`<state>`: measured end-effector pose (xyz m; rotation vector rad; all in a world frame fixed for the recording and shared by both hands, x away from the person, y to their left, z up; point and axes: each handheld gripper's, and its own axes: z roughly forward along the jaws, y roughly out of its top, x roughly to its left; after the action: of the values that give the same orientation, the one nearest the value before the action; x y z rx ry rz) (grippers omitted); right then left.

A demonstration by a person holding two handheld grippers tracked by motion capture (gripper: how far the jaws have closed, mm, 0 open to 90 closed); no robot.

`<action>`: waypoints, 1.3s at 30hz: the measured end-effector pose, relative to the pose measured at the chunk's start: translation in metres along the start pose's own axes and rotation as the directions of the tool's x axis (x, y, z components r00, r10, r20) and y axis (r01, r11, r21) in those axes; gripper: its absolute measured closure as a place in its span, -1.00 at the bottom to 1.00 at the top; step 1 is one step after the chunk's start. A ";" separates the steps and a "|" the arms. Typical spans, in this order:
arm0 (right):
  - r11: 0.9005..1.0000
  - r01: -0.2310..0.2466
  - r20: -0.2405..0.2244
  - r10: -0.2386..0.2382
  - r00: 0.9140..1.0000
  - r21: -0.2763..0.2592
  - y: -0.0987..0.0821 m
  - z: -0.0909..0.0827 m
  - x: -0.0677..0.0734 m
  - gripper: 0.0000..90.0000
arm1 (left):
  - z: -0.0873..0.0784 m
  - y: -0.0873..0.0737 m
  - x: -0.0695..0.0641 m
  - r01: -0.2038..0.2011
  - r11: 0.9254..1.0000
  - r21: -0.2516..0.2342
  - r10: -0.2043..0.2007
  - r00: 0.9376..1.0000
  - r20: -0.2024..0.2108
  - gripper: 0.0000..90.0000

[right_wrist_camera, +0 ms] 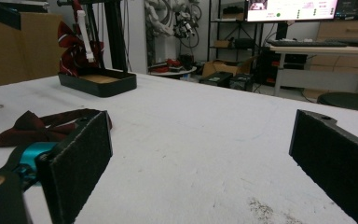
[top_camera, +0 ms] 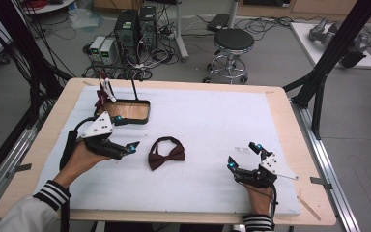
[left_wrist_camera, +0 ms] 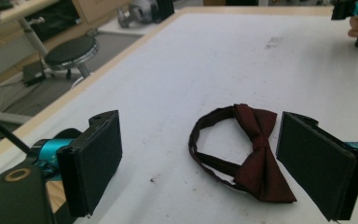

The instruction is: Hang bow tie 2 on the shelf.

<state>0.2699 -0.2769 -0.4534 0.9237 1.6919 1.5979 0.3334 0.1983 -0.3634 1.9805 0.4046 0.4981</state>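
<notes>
A dark red bow tie (top_camera: 167, 153) lies flat near the middle of the white-covered worktop (top_camera: 212, 121), its thin neck band looped out behind the knot. The left gripper (top_camera: 125, 148) hovers just beside it, fingers (left_wrist_camera: 93, 161) spread wide and holding nothing; in the left gripper view the tie sits between them, nearer the right-hand one. The right gripper (top_camera: 244, 157) rests well apart on the other side, its fingers (right_wrist_camera: 77, 163) also wide and empty. At the worktop's far left corner stands a black tray (top_camera: 128, 112) with a post, where more red fabric (top_camera: 101, 96) hangs. The tie is limp and thin, so closing on it could catch only the band, or pinch the cloth cover beneath, and lifting might drag it sideways.
</notes>
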 end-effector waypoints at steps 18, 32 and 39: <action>1.000 -0.005 0.003 0.005 1.000 -0.002 0.000 0.000 0.000 -0.89 | 0.050 0.009 -0.017 -0.056 0.972 0.229 0.029 0.992 0.122 -0.67; 1.000 -0.005 0.001 0.005 1.000 -0.003 0.000 0.000 0.000 -0.89 | 0.088 0.010 -0.034 -0.126 0.898 0.421 0.040 0.977 0.207 -0.65; 1.000 -0.005 0.001 0.005 1.000 -0.004 0.000 0.000 0.000 -0.89 | 0.102 0.005 -0.042 -0.168 0.843 0.511 0.052 0.971 0.233 -0.55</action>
<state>0.2697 -0.2773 -0.4534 0.9277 1.6858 1.6036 0.3497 0.0984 -0.4074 2.5782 0.3131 0.2529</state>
